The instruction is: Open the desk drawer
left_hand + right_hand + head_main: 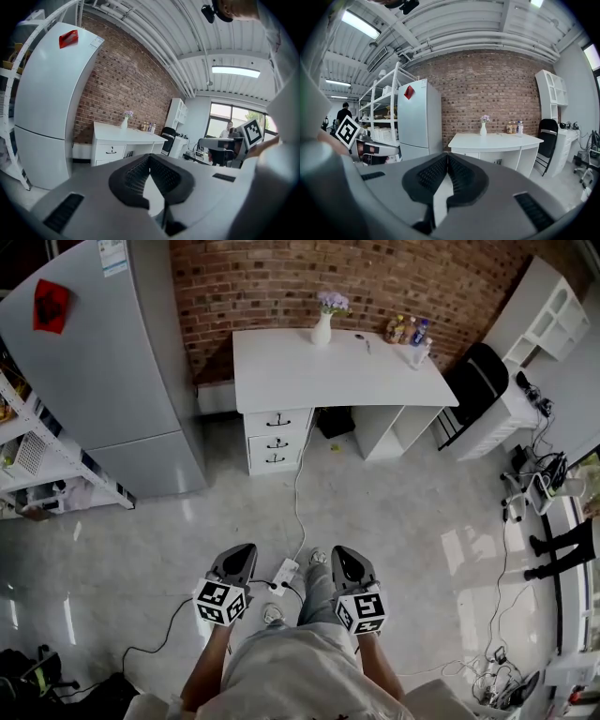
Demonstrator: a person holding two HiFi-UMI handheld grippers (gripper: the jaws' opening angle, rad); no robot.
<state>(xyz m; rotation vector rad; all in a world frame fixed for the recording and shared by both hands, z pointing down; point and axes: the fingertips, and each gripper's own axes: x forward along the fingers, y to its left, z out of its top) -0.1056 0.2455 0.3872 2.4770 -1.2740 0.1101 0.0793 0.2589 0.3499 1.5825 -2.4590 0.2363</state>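
Your left gripper [242, 555] is closed on nothing. Well ahead across the floor, the desk drawer [277, 419] sits shut under the white desk [337, 371], at its left end. Your right gripper [342, 557] is likewise closed and empty.

Bare floor [394, 512] lies open right up to the bench [309, 371], and the front of its drawers [277, 440] stands clear. A power strip [284, 572] and its cable [298, 479] lie low across that floor. The fridge [122, 371] and a shelf [56, 474] wall in the left side; a black chair [476, 381] crowds the bench's right end.
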